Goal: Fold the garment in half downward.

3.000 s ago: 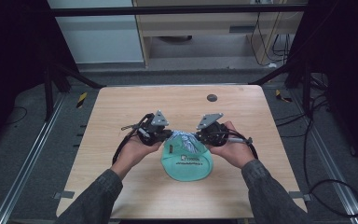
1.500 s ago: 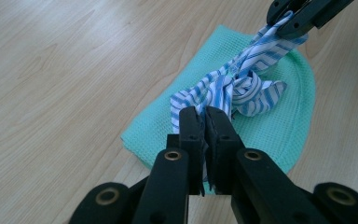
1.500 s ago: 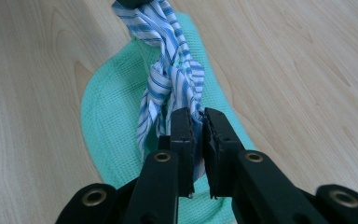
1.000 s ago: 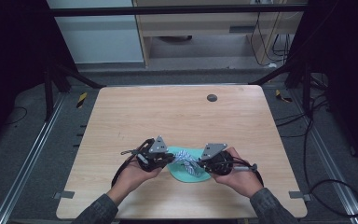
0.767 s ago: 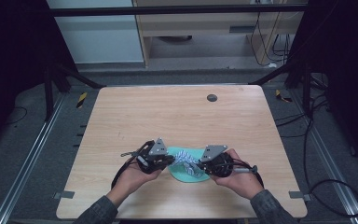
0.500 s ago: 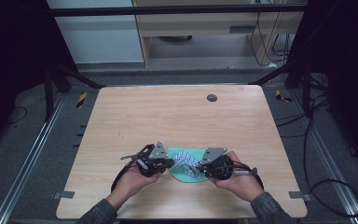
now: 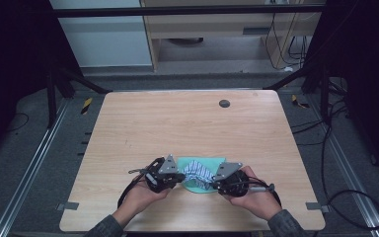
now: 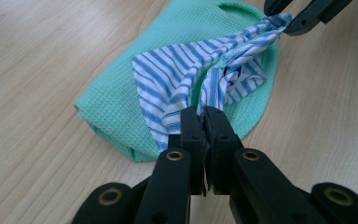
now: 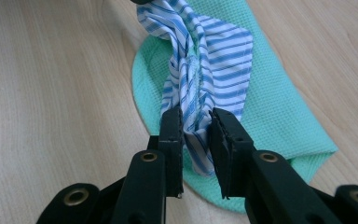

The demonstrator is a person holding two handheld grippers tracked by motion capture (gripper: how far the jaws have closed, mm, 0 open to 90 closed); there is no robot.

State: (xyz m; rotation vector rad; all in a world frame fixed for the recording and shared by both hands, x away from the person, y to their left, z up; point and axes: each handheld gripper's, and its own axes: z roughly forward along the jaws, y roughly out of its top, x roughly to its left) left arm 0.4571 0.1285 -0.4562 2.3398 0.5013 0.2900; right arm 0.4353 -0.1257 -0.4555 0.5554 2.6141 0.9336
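Between our two grippers we're stretching a striped cloth (image 7: 196, 171) over a green cloth (image 7: 191, 186) that's lying flat on the table (image 7: 187, 123), near the edge closest to us.

On the left gripper (image 8: 200, 116), we're seeing the jaws pinched tight together on one bunched end of the striped cloth, right at the tips, so that end is clamped. Straight ahead of it the fabric is fanning out across the green cloth and running up to the right gripper (image 8: 279, 21) at the far end.

On the right gripper (image 9: 195, 123), the jaws have just been opening a bit; we're seeing a gap between them with the striped cloth hanging through it, brushing the left pad. We're not sure the pads are pressing on it anymore.

From above, our left gripper (image 7: 177, 177) and right gripper (image 7: 212, 183) are sitting just beside the green cloth, one on each side.
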